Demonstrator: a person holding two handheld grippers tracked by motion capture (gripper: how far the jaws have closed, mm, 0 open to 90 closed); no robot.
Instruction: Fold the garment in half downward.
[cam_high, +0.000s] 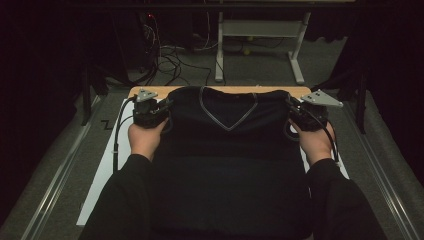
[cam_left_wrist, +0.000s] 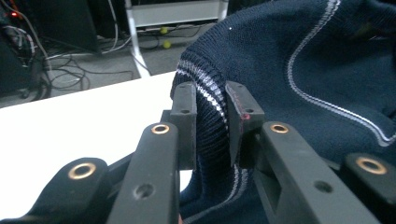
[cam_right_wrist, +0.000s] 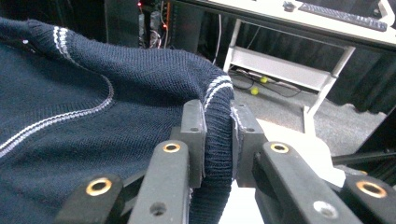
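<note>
Dark floor rings the surface (cam_high: 100, 175), its near part hidden under the navy sweater (cam_high: 227, 150), whose armhole edges both tongs, left (cam_left_wrist: 211, 119) and right (cam_right_wrist: 218, 135), pinch.

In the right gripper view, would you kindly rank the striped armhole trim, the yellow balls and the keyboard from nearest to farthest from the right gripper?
1. Striped armhole trim, clamped between the right gripper jaws.
2. Yellow balls, on the floor beyond.
3. Keyboard, on the desk, top right.

Left claw (cam_high: 161, 107) and right claw (cam_high: 295, 111) both clamped, forearms parallel, reaching forward.
</note>
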